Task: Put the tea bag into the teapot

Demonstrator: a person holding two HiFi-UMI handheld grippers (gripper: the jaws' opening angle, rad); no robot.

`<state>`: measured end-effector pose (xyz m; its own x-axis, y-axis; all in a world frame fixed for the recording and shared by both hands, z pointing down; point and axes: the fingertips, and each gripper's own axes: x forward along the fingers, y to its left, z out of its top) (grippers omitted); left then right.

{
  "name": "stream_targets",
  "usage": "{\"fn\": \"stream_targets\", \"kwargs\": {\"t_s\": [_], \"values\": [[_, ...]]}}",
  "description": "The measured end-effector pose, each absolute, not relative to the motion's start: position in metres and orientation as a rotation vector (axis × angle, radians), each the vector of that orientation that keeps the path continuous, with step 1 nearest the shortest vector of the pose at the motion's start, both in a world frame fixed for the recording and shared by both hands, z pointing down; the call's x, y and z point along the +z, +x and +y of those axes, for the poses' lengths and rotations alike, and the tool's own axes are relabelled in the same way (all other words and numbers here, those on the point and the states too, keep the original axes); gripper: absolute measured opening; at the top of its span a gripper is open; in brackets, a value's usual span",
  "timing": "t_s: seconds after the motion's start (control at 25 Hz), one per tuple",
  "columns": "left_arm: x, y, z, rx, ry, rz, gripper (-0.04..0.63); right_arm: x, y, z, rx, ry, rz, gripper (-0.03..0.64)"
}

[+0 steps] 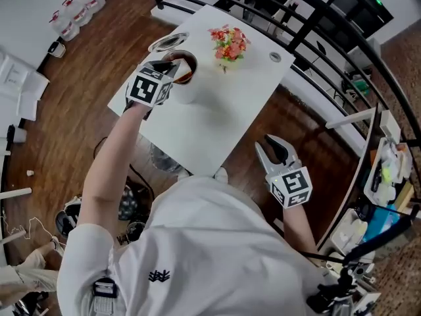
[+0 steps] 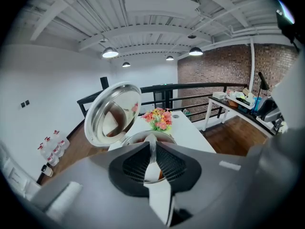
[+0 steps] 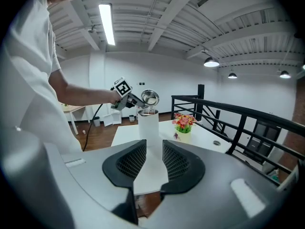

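The white teapot (image 1: pixel 186 89) stands at the table's left edge, its hinged metal lid (image 1: pixel 168 42) thrown open and dark brew inside. My left gripper (image 1: pixel 172 68) hovers right over the mouth, shut on a thin white tea bag (image 2: pixel 158 194) that runs down between its jaws. In the left gripper view the teapot rim (image 2: pixel 137 136) lies just beyond the left gripper (image 2: pixel 152 152), with the lid (image 2: pixel 113 113) tilted up on the left. My right gripper (image 1: pixel 275 151) hangs open and empty off the table's near edge. In its own view the right gripper (image 3: pixel 153 159) faces the teapot (image 3: pixel 148 125).
A small pot of pink and orange flowers (image 1: pixel 228 43) stands behind the teapot on the white table (image 1: pixel 210 120). A small round disc (image 1: pixel 275 56) lies near the far corner. A black railing (image 1: pixel 329 51) runs behind the table. Cluttered shelves (image 1: pixel 388 176) sit at right.
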<state>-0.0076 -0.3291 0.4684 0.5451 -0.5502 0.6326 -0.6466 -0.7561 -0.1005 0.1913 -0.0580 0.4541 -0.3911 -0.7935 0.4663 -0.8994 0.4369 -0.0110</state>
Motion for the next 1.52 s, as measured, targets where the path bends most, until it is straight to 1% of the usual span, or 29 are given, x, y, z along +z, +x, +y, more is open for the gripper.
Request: {"fn": "stream_targets", "kwargs": {"t_s": [0.48,0.64,0.8,0.92,1.16,1.52], "values": [[0.502,-0.001,-0.348,1.071,2.579,-1.023,0.046,0.459,0.205,-0.065,0.396,1.433,-2.285,0.098],[0.506,0.002,-0.350,1.066,2.582,-1.025,0.083,0.461,0.209,-0.069,0.406,1.437,-2.286,0.098],[0.507,0.001,-0.347,1.070,2.589,-1.023,0.097,0.460,0.209,-0.071,0.401,1.418,-2.296,0.098],[0.500,0.001,-0.346,1.035,2.600,-1.036,0.114,0.460,0.210,-0.073,0.403,1.403,-2.304,0.098],[0.474,-0.006,-0.332,0.951,2.624,-1.132,0.118,0.464,0.211,-0.075,0.403,1.356,-2.344,0.098],[0.422,-0.038,-0.254,0.739,2.603,-1.355,0.118,0.463,0.240,-0.083,0.378,1.355,-2.402,0.110]]}}
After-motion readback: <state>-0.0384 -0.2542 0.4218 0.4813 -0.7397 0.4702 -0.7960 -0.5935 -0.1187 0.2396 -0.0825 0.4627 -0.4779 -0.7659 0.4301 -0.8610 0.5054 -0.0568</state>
